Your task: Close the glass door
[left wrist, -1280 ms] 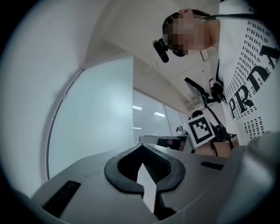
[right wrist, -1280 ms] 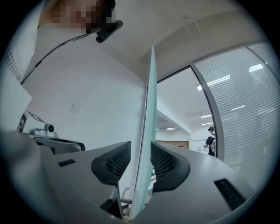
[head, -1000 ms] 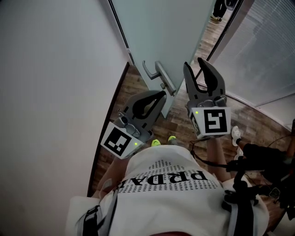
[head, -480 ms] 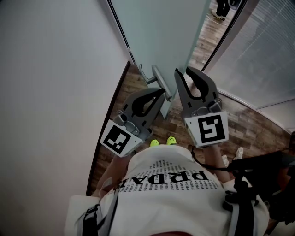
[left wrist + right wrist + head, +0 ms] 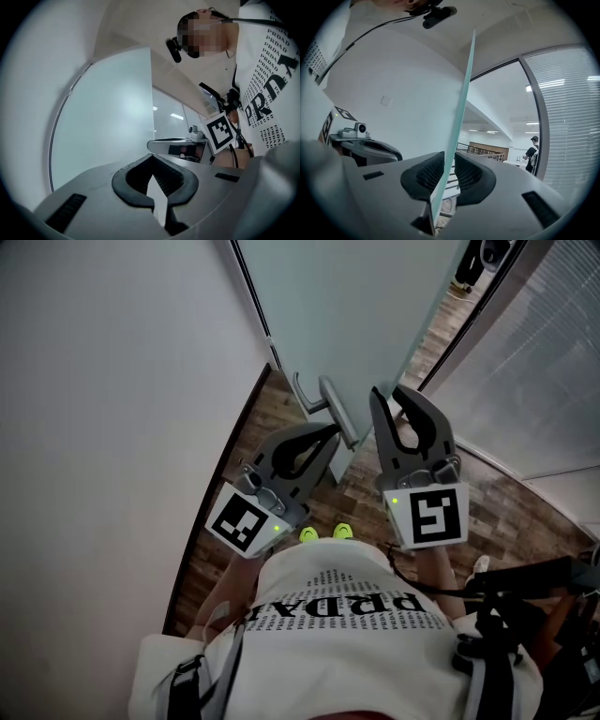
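Head view looked steeply down on a smooth, matte white wall [image 5: 112,427] at the left, with a narrow strip of brown wood-plank floor [image 5: 234,474] running along its foot. Beside that, the left claw [image 5: 323,434] was pointed forward. Its curved grey jaws met at the tips to form a teardrop loop, and nothing was between them. In the left gripper view, the ribbed black pads were closed around an empty hollow.

Just past those tips, a slim brushed-metal lever handle [image 5: 333,409] stuck out from the glass door [image 5: 356,306]. The door was a flat, pale green, frosted pane that stood ajar, with its hinge side against the wall and its free edge angled toward the right.

The right claw [image 5: 392,399] was on that free edge. In the right gripper view, the thin greenish edge of the pane ran straight up between the two ribbed pads, and the jaws were closed against it from both sides.

Farther right, a tall panel of fine horizontal blinds [image 5: 534,352] stood behind a dark frame.

At the bottom of the head view were the person's white shirt [image 5: 347,643], printed with black letters, and below the claws a pair of bright yellow-green shoes [image 5: 323,533] on the planks.
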Tool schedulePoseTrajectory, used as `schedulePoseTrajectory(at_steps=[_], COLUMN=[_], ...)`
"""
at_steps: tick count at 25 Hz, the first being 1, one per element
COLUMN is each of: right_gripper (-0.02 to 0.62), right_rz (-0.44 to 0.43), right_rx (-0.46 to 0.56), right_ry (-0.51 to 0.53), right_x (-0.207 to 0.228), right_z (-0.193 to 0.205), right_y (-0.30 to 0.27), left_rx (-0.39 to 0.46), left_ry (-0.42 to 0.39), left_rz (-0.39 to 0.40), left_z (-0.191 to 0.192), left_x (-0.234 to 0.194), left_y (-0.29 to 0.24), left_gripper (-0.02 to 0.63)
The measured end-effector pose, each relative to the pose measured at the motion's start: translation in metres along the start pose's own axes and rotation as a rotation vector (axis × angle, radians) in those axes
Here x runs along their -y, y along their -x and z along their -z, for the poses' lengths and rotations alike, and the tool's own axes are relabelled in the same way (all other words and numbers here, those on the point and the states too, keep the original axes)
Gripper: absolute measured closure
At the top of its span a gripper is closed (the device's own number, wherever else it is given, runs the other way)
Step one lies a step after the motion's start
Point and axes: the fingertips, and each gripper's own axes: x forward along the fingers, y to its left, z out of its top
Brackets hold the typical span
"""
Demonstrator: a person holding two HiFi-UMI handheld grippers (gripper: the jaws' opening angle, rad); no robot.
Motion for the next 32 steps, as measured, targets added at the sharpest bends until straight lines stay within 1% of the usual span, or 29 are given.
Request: schedulePoseTrajectory(at_steps=[4, 7, 12, 14, 17, 21, 25, 29, 32], right_gripper=[0.534, 0.534, 0.534, 0.534, 0.534, 0.534, 0.534, 0.534, 0.534], right_rz=[0.008, 0.016, 0.057, 0.075, 0.106, 0.152, 0.2, 0.206, 0.183], right_rx=[0.008, 0.004, -0.025, -0.043, -0.066, -0.089, -0.08, -0.083, -0.078], right_ry=[0.004, 0.025, 0.031, 0.027, 0.024, 0.022, 0.035, 0.036, 0.045], right_x=[-0.001, -0.002, -0.003, -0.003, -0.001, 0.007, 0.013, 0.012, 0.012], right_z=[0.011, 0.008, -0.02, -0.023, -0.019, 0.0, -0.003, 0.0, 0.0], right_y=[-0.003, -0.005, -0.001, 0.002, 0.005, 0.002, 0.001, 0.003, 0.001], left_rx=[0.014, 0.015, 0.029, 0.028, 0.011, 0.003, 0.007, 0.0, 0.011], left_ry=[-0.003, -0.012, -0.006, -0.004, -0.007, -0.006, -0.016, -0.019, -0.013], left_rz=[-0.024, -0.021, 0.031, 0.058, 0.092, 0.131, 0.168, 0.174, 0.167], left_z=[0.013, 0.015, -0.015, -0.021, -0.016, 0.0, 0.0, 0.004, 0.007], left_x=[-0.007, -0.012, -0.012, -0.012, -0.015, -0.018, -0.02, -0.018, -0.017], left_y=[0.005, 0.01, 0.016, 0.019, 0.022, 0.022, 0.028, 0.032, 0.027], left_gripper=[0.611, 0.611, 0.611, 0.611, 0.611, 0.611, 0.611, 0.611, 0.611])
